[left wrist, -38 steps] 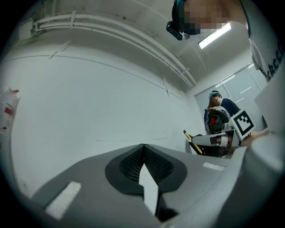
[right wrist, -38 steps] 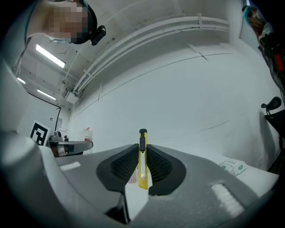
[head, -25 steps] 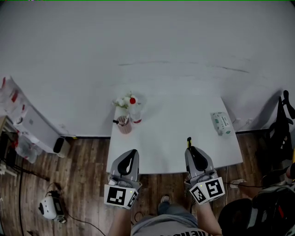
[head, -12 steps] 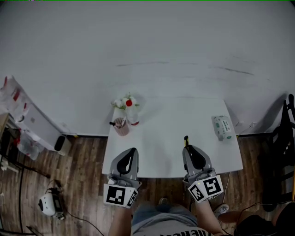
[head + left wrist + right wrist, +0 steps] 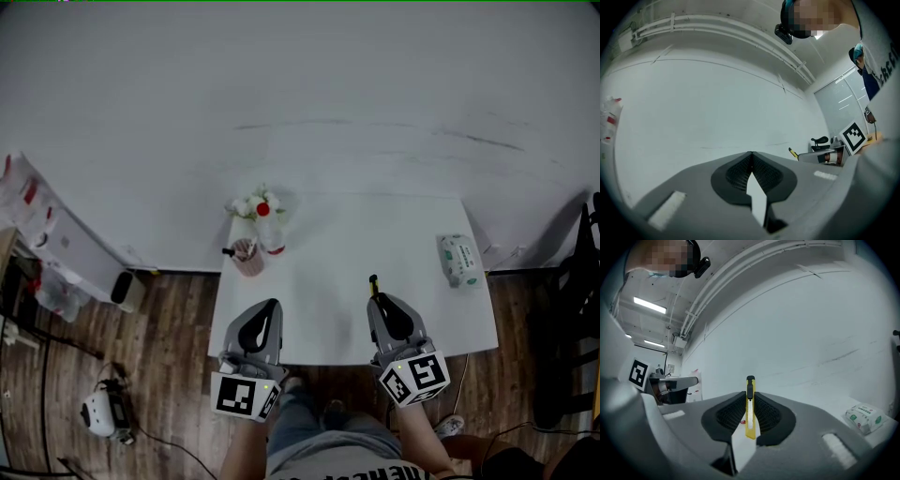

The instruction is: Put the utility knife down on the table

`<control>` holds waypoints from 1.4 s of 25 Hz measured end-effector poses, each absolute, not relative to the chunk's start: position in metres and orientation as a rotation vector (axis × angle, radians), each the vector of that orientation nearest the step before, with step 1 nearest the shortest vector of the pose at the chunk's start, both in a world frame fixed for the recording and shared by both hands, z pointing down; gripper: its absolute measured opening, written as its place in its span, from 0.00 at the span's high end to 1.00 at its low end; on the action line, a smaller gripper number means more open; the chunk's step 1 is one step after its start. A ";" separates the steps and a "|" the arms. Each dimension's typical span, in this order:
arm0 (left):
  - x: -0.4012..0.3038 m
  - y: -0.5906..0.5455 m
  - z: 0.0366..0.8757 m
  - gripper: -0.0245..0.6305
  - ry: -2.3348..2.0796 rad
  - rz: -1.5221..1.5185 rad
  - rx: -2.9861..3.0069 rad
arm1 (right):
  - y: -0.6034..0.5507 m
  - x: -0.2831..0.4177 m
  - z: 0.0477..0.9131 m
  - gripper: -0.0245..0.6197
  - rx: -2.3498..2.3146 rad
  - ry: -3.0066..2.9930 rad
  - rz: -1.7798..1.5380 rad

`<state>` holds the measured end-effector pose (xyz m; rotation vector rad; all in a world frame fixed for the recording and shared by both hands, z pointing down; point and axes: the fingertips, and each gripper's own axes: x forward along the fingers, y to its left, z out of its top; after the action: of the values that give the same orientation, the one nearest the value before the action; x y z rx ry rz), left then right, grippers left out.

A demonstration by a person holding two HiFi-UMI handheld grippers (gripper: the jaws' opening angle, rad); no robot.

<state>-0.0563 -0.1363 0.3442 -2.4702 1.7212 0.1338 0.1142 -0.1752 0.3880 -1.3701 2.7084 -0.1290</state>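
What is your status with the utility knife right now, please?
Left tool shut, empty. Right tool shut on the utility knife, over the table. Tissue pack far right, clear of path.

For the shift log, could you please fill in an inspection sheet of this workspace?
Surface: white table, mostly bare.
Job's things: yellow utility knife, clamped in the right gripper, not yet set down.
Clutter: pink cup of pens, flowers, pack of wipes.
Grippers: left gripper shut, empty; right gripper shut on the utility knife.
Cables: one cable on the floor, left of the table.
Surroundings: wooden floor, white wall.
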 end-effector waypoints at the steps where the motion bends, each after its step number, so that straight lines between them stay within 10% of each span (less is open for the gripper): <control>1: -0.058 -0.140 0.345 0.94 1.720 0.132 -2.475 | -0.179 0.112 0.392 0.88 -1.379 2.716 -0.144; 35: -0.120 -0.223 0.387 0.94 1.658 0.062 -2.640 | -0.258 0.056 0.564 0.88 -1.681 2.831 -0.818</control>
<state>-0.1203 -0.2233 0.3865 -2.6402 1.6582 0.0621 0.0559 -0.2577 0.5636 -1.6808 2.8314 -0.8182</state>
